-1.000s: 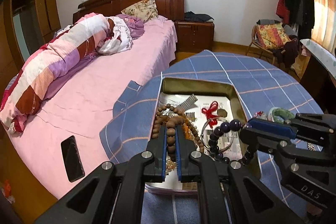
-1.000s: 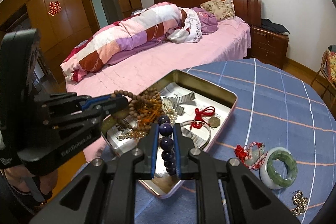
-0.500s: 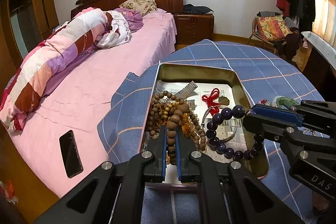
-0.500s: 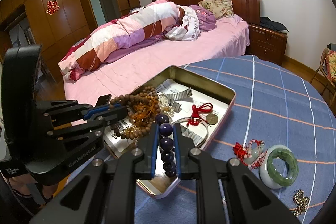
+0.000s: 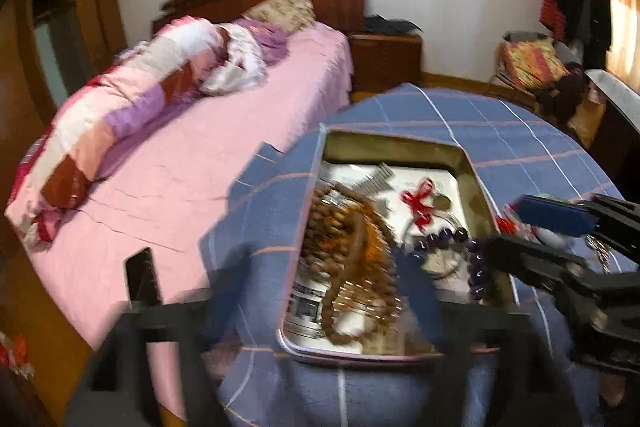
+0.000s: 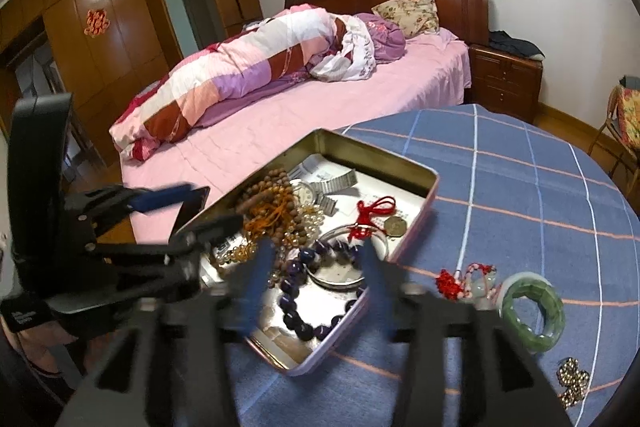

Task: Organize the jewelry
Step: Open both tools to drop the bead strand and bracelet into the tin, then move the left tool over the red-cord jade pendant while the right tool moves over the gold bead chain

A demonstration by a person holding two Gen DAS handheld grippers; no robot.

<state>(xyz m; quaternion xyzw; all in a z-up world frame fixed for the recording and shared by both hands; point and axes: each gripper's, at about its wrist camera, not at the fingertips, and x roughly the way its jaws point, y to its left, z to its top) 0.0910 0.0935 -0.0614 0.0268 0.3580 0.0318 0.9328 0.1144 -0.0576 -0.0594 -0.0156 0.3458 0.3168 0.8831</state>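
1. Left wrist view: the left gripper [image 5: 320, 291], blurred across the lower frame, has its blue-padded fingers spread apart around the near end of the metal tin [image 5: 476, 171] at centre; the wooden bead necklace [image 5: 348, 239] lies heaped in the tin's left half, gripped by nothing; at right the right gripper [image 5: 532, 231] reaches in with its jaws apart, and the purple bead bracelet [image 5: 460, 239] lies beneath it in the tin

2. Right wrist view: the right gripper [image 6: 316, 275] stands wide open low in the frame, the purple bead bracelet [image 6: 304, 283] lying loose in the tin [image 6: 384, 151] between its fingers; a green jade bangle [image 6: 534, 311] sits on the blue checked tablecloth [image 6: 520, 195] at lower right; the left gripper [image 6: 192, 211], at left, is also open
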